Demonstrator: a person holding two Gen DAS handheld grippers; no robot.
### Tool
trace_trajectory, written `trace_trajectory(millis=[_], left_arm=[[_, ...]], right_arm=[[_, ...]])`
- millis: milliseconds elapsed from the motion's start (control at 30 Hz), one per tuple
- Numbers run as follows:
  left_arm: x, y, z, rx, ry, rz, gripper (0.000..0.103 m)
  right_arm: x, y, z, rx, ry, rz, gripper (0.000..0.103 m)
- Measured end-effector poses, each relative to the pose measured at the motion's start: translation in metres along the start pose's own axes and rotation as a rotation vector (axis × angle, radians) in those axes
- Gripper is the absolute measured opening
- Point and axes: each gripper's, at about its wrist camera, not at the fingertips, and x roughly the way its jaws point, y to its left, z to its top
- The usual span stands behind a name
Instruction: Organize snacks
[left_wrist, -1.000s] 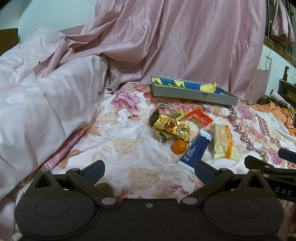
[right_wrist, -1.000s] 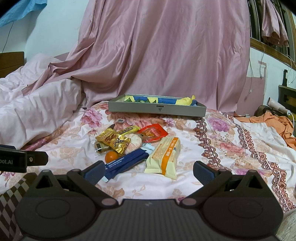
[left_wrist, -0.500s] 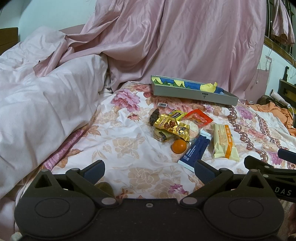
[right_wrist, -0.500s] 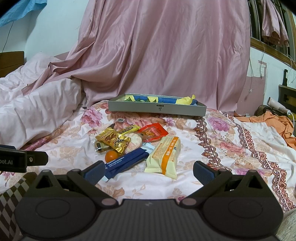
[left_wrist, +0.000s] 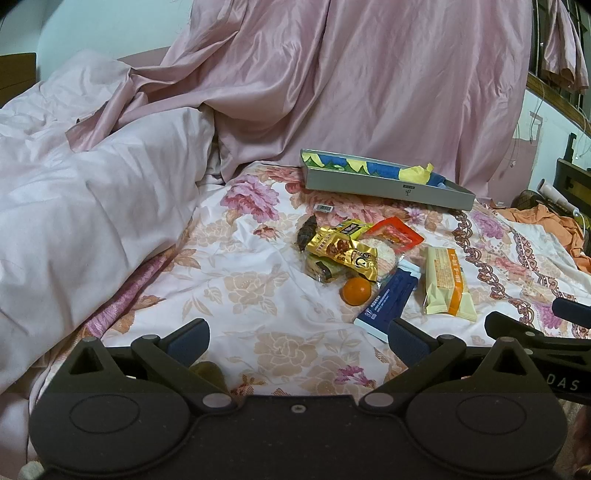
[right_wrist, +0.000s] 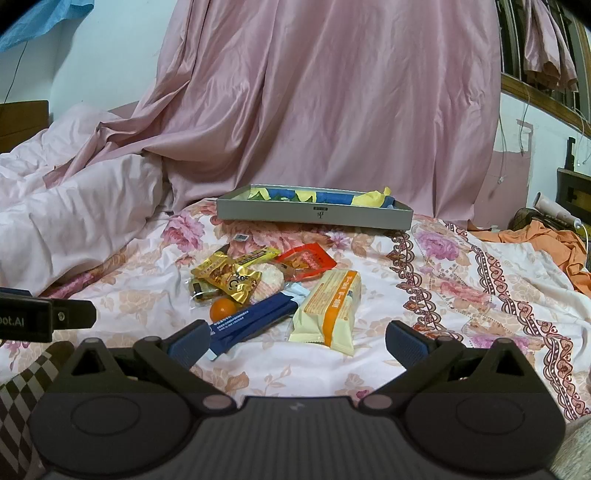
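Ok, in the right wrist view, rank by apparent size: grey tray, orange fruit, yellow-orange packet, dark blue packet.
1. grey tray
2-3. dark blue packet and yellow-orange packet: too alike, blue partly hidden by the claw
4. orange fruit

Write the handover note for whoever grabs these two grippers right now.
Left gripper: jaws open, empty, above the bedspread.
Right gripper: jaws open, empty, facing the snacks.
Snack pile on the bedspread: gold packet, red packet, blue bar, yellow-orange wafer pack, small orange.
Grey tray sits behind the pile, holding only blue and yellow wrapping as far as can be seen.
Done: nothing from the pile is picked up.
Left: the whole pile, presumably into the tray.
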Motion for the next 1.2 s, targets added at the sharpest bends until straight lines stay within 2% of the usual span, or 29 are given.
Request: trace_trajectory(millis=[367,600,733,900,1000,1067,1200], left_arm=[[0.006,-0.001,-0.010,0.008,0.006,0.024,0.102],[0.031,0.000,-0.006,0.024,0.069,0.038,0.102],[0.049,-0.003,0.000,0.058,0.102,0.028,0.102],[0.072,-0.011,0.008,0.164,0.126,-0.012,0.102],[0.083,-0.016,0.017,0.216,0.121,-0.069,0.102],[0.093,-0.022,0.021,0.237,0.125,-0.116,0.102],[0.116,-0.041,0.026,0.291,0.141,-0.176,0.102]], right_arm=[[0.005,0.001,0.002,-0.007,0.021,0.003,0.103],[0.014,0.002,0.000,-0.003,0.071,-0.007,0.103],[0.029,-0.004,0.000,0.029,0.138,0.110,0.103],[0.046,-0.017,0.009,0.070,0.200,0.204,0.103],[0.061,-0.029,0.015,0.093,0.236,0.221,0.103],[0.080,-0.042,0.020,0.154,0.277,0.240,0.103],[0.110,-0.066,0.027,0.202,0.296,0.190,0.103]])
